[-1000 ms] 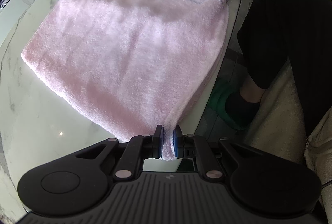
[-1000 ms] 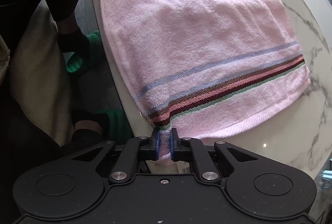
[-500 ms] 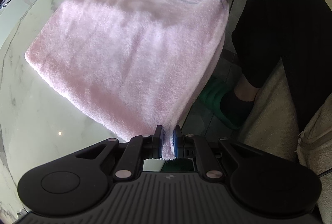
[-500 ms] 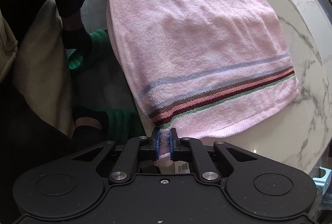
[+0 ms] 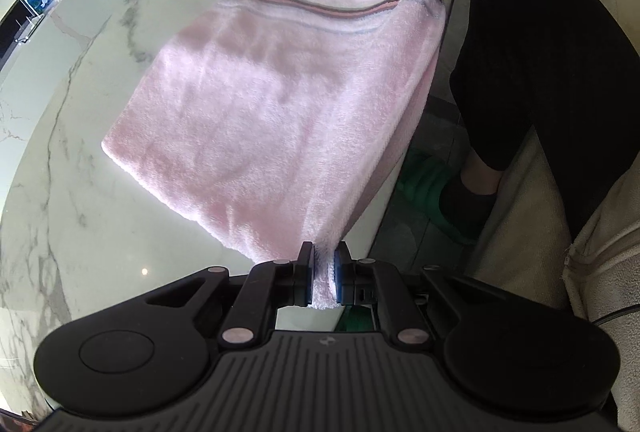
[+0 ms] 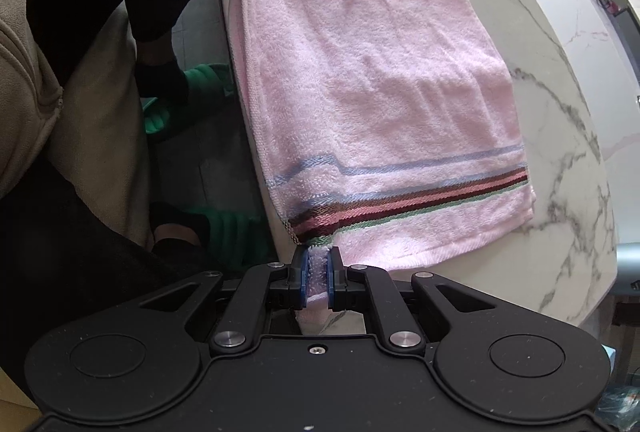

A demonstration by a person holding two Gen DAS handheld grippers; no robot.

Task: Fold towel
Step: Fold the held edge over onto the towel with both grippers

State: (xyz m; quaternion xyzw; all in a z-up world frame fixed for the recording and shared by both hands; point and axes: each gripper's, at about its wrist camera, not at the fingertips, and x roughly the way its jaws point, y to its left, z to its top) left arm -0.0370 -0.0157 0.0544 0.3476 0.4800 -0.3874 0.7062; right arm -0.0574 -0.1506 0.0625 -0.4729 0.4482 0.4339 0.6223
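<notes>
While clamped on both near corners:
Left tongs [image 5: 323, 272]: pinched tight on plain corner.
Right tongs [image 6: 316, 274]: pinched tight on striped corner.
Towel [image 6: 380, 91]: far half on counter [image 5: 80, 199], near edge raised off near counter edge.
Advice: carry level, land on far edge.

White marble table [image 5: 80, 191]; pink striped towel [image 5: 280, 111] partly resting on it.

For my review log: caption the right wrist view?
Right gripper pinches pink towel's striped corner above marble table.

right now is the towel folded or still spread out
Spread, not folded: the pink towel shows one open layer, far part on the marble table, near corners pinched by the left gripper and right gripper.
</notes>
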